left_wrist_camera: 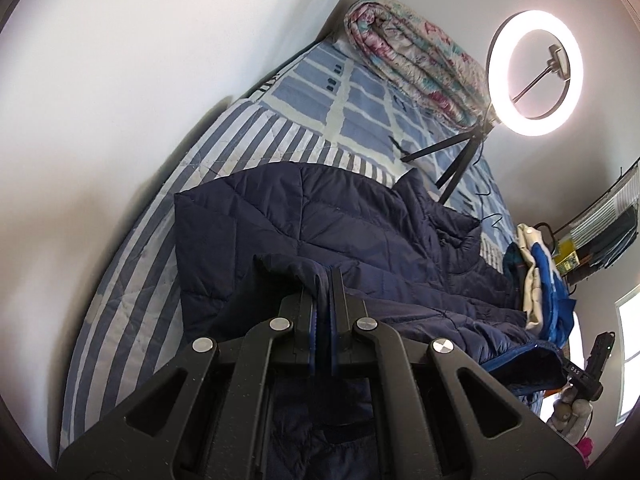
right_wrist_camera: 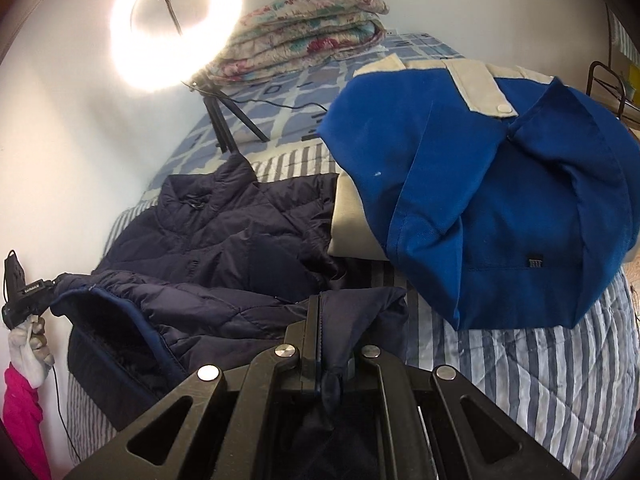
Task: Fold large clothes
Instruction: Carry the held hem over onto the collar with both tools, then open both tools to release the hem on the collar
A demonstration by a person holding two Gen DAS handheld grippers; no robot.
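A dark navy quilted jacket (left_wrist_camera: 320, 220) lies spread on the striped bedspread (left_wrist_camera: 132, 280). My left gripper (left_wrist_camera: 323, 276) is shut on a fold of its hem, the cloth pinched between the jaws and draped over them. In the right wrist view the same jacket (right_wrist_camera: 224, 232) lies with its collar toward the ring light. My right gripper (right_wrist_camera: 319, 304) is shut on another edge of the jacket, fabric bunched between the jaws. The other gripper (right_wrist_camera: 24, 292), in a gloved hand, shows at the far left by the lifted hem.
A blue and cream garment (right_wrist_camera: 480, 200) lies in a heap on the bed right of the jacket. A lit ring light (right_wrist_camera: 176, 24) on a small tripod (right_wrist_camera: 224, 120) stands on the bed. A folded floral quilt (right_wrist_camera: 304, 36) sits by the wall. White walls border the bed.
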